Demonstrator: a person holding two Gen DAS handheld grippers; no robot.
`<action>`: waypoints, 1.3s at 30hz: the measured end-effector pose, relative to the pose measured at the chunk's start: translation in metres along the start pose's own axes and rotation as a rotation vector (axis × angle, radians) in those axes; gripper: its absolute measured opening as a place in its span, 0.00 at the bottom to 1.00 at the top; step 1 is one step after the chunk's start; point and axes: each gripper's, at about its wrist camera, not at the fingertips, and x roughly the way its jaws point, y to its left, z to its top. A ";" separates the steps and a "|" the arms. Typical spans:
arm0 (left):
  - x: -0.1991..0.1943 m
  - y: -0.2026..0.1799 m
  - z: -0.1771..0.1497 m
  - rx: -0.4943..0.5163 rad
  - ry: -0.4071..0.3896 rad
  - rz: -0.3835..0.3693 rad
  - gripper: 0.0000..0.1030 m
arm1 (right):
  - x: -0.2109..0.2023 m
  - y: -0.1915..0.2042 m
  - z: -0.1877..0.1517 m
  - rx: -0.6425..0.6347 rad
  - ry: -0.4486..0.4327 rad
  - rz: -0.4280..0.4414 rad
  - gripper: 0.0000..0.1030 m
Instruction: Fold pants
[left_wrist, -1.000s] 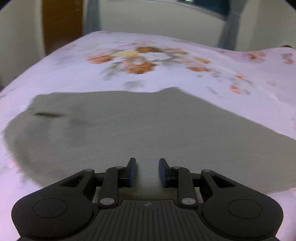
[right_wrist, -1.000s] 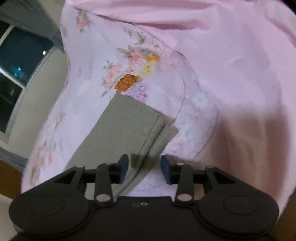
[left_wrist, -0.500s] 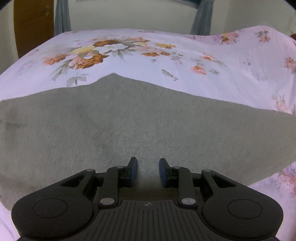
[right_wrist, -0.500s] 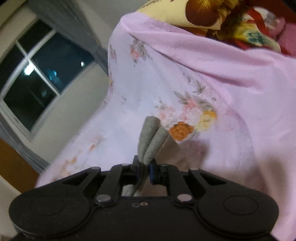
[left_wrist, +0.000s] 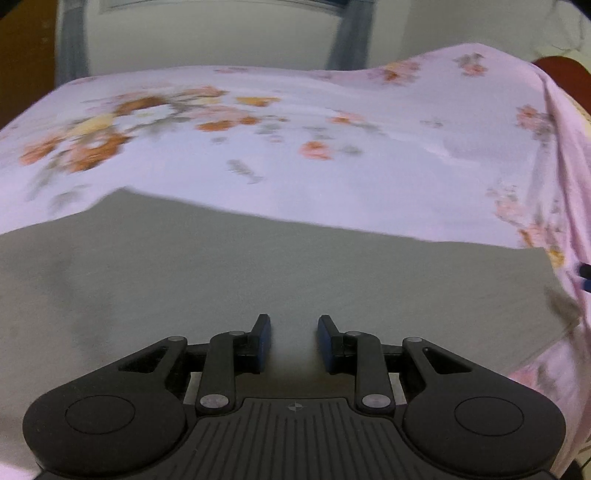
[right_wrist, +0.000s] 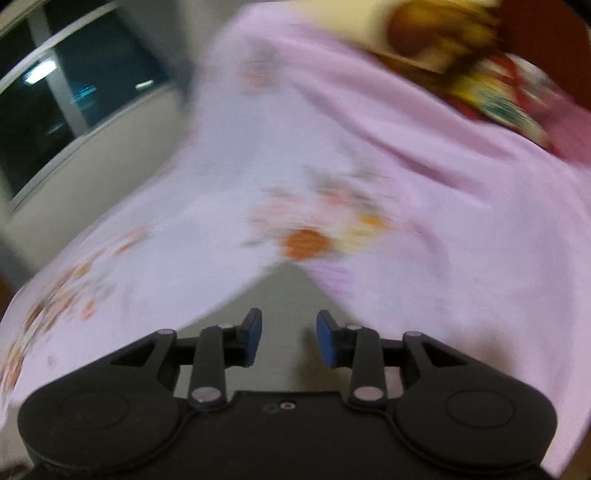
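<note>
The grey-green pants (left_wrist: 258, 266) lie flat on the pink floral bed sheet (left_wrist: 332, 158), spread across the left wrist view. My left gripper (left_wrist: 293, 341) is open and empty, low over the near edge of the pants. In the blurred right wrist view a corner of the pants (right_wrist: 288, 295) lies on the sheet in front of my right gripper (right_wrist: 289, 338), which is open with nothing between its blue pads. A dark blue tip of the right gripper (left_wrist: 584, 275) shows at the right edge of the left wrist view, beside the pants' right end.
The bed sheet (right_wrist: 424, 184) covers the whole bed. A window (right_wrist: 55, 103) and wall lie beyond the far side. Colourful pillows or bedding (right_wrist: 491, 88) sit at the head of the bed. A wooden door (left_wrist: 22, 55) stands at far left.
My right gripper was shut on a lifted fold of the pants half a second ago; it has opened and the cloth lies flat. The left view has shifted right along the pants.
</note>
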 end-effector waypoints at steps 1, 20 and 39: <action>0.009 -0.012 0.003 0.008 0.009 -0.011 0.26 | 0.010 0.013 -0.003 -0.031 0.033 0.025 0.33; 0.047 -0.078 -0.007 0.092 0.059 0.010 0.31 | 0.070 0.047 -0.040 -0.285 0.176 -0.017 0.30; 0.022 -0.086 -0.031 0.075 0.089 -0.050 0.33 | 0.006 -0.050 -0.039 0.199 0.176 -0.022 0.39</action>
